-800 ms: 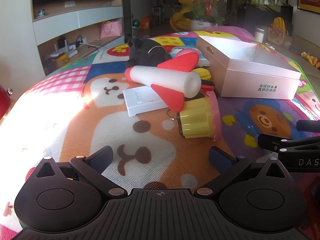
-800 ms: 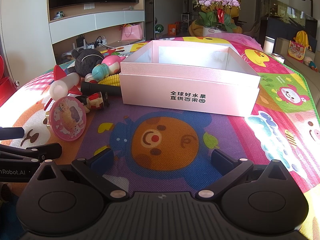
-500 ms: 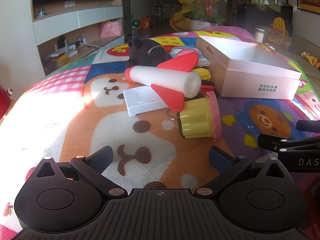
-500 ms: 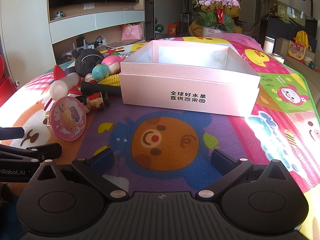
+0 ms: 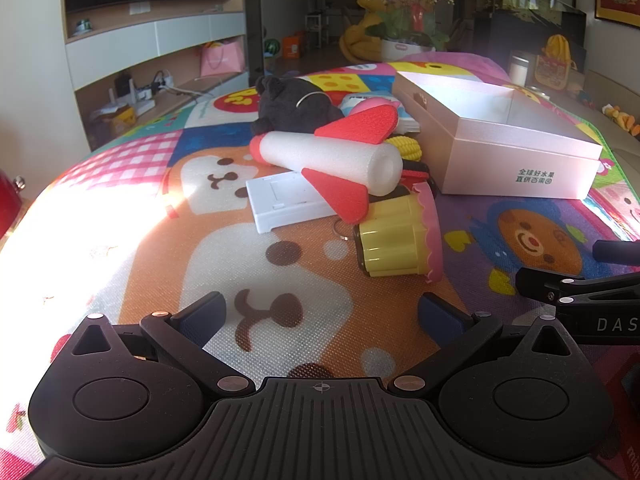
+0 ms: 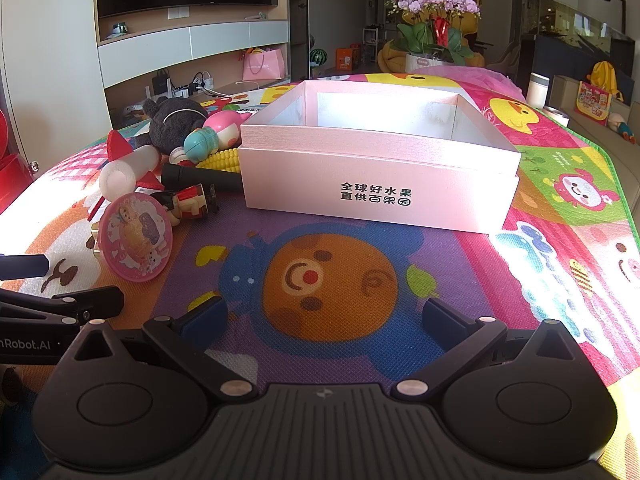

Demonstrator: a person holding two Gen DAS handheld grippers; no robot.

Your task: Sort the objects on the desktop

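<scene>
box (image 6: 376, 196): ahead of my right gripper (image 6: 322, 316), on the mat (image 6: 328, 280), open top
toy pile: left of box, ahead of my left gripper (image 5: 320, 316)
rocket (image 5: 332, 160): on top of pile, lying across tray (image 5: 280, 200)
plush (image 5: 296, 104): behind rocket
corn (image 6: 222, 159): against box's left wall
cup (image 5: 396, 240): on its side, front of pile, nearest me
flashlight (image 6: 200, 176): in front of corn, touching box
figurine (image 6: 192, 204): before flashlight
grippers: side by side, both wide, nothing between jaws

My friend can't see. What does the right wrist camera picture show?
An empty pink cardboard box sits on a colourful cartoon play mat, straight ahead of the open right gripper. Left of the box lies a toy pile: black plush animal, yellow toy corn, round pink picture disc.
</scene>
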